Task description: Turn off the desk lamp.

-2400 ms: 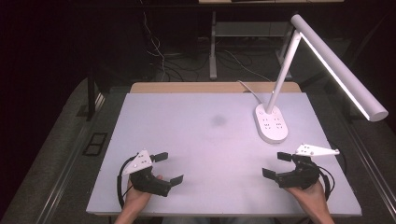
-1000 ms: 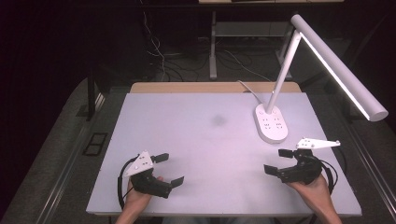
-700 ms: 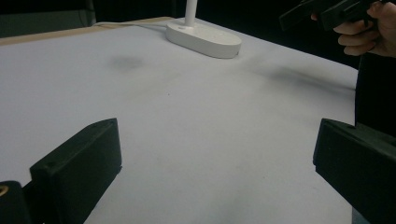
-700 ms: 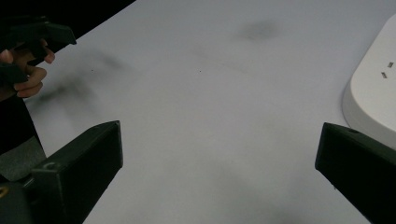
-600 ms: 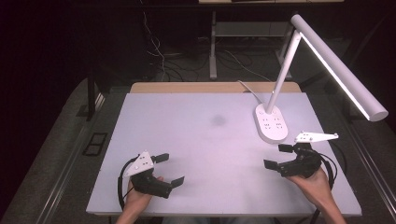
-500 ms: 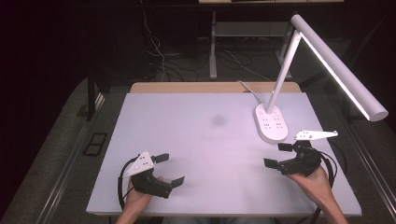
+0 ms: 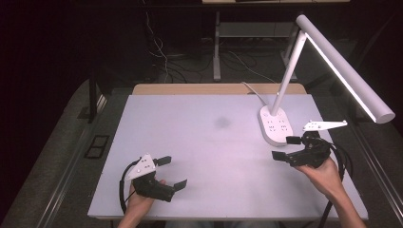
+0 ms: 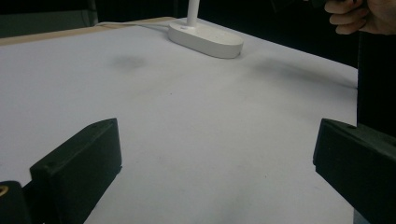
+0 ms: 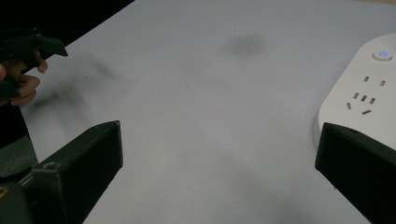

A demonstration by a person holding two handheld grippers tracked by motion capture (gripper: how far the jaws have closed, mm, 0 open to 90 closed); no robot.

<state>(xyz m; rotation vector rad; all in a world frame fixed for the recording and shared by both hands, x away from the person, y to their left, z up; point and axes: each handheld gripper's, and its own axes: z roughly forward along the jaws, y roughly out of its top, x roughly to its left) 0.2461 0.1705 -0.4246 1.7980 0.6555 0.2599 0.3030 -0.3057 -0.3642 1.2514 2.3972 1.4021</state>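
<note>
A white desk lamp stands at the table's right, with its oval base (image 7: 274, 124) carrying sockets and its lit bar head (image 7: 347, 71) reaching out over the right edge. My right gripper (image 7: 283, 147) hovers open just in front of that base with nothing between its jaws. In the right gripper view the base (image 9: 364, 98) lies by the right jaw, and its power button (image 9: 382, 54) glows blue. My left gripper (image 7: 175, 172) is open and empty near the front left of the table. The left gripper view shows the base (image 8: 205, 39) far ahead.
The white table top (image 7: 204, 142) bears a faint dark smudge (image 7: 222, 122) near its middle. The lamp's cord (image 7: 252, 90) runs off the back edge. Cables and a desk leg stand on the dark floor behind. The person's left hand (image 9: 18, 84) shows at the right gripper view's left edge.
My right gripper has moved forward, away from the person and closer to the lamp base. The left gripper has stayed where it was. Both remain open.
</note>
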